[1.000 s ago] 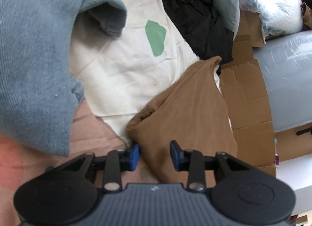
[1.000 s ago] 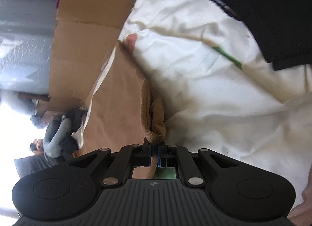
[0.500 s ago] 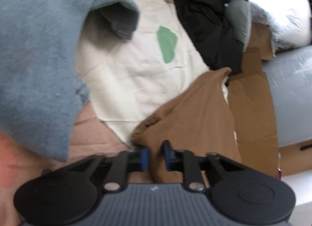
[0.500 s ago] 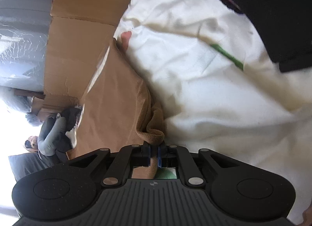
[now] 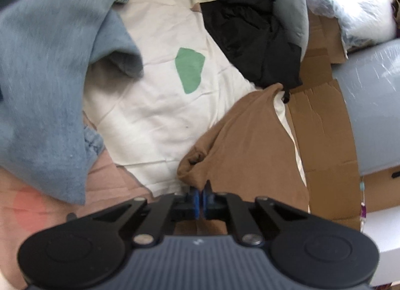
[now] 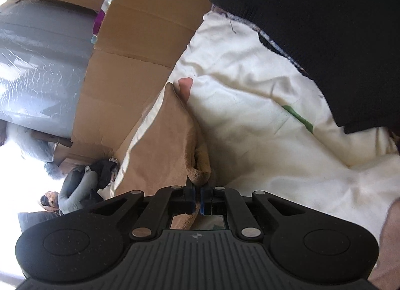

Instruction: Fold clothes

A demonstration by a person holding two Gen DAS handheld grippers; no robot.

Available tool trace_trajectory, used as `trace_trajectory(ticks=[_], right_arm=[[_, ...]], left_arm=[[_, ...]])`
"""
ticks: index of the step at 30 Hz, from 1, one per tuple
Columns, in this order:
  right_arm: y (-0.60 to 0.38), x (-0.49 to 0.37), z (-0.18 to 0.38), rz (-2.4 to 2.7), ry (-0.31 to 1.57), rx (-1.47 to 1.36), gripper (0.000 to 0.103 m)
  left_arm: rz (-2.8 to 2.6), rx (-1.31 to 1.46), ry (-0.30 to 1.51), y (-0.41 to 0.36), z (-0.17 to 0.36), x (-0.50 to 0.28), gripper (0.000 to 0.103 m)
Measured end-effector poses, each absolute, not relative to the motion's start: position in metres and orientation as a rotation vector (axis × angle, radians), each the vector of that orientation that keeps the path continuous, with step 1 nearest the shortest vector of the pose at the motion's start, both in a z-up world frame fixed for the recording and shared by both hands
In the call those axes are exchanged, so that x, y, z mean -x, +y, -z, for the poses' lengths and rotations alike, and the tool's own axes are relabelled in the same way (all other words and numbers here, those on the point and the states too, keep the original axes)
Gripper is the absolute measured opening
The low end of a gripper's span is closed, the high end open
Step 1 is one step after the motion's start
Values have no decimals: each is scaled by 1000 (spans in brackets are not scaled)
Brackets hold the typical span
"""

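Both grippers, left (image 5: 200, 198) and right (image 6: 197, 201), pinch brown garment (image 5: 250, 145) corners, fingers clamped; next: carry corners across evenly.

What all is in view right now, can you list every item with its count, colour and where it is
brown garment: one, tan brown, at the sheet's edge beside the cardboard, pinched at two spots
sheet: one, cream with green patches, spread under the clothes
blue-grey garment: one, blue-grey, draped at the left of the left wrist view
black garment: one, black, far end of the sheet, next to a grey garment
cardboard: flattened, brown, along the sheet's right edge
wrapped roll: one, grey under clear plastic, beyond the cardboard
black sleeve: one, top right of the right wrist view
left hand-held gripper: one, black with blue pads, shut on the brown garment
right hand-held gripper: one, same colours, shut on the brown garment
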State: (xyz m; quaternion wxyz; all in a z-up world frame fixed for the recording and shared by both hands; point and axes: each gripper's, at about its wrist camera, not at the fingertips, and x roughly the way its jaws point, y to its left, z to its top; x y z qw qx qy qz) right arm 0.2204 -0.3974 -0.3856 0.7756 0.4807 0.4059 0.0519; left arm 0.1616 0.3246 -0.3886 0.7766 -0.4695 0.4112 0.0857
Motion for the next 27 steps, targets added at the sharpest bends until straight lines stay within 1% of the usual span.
trace_trajectory(ticks=[6,21,27], right_arm=[[-402,-197,366,-110,883,-990,1],[-412,-150,346,-55,918,-941,1],[-420,-127,346,-47,920,-942,1]], left_arm=[[-179,982,933,322,375,-153,3],[-128,860,1032,314,347,-135,3],[-103,836,1074,315,350,-122,3]])
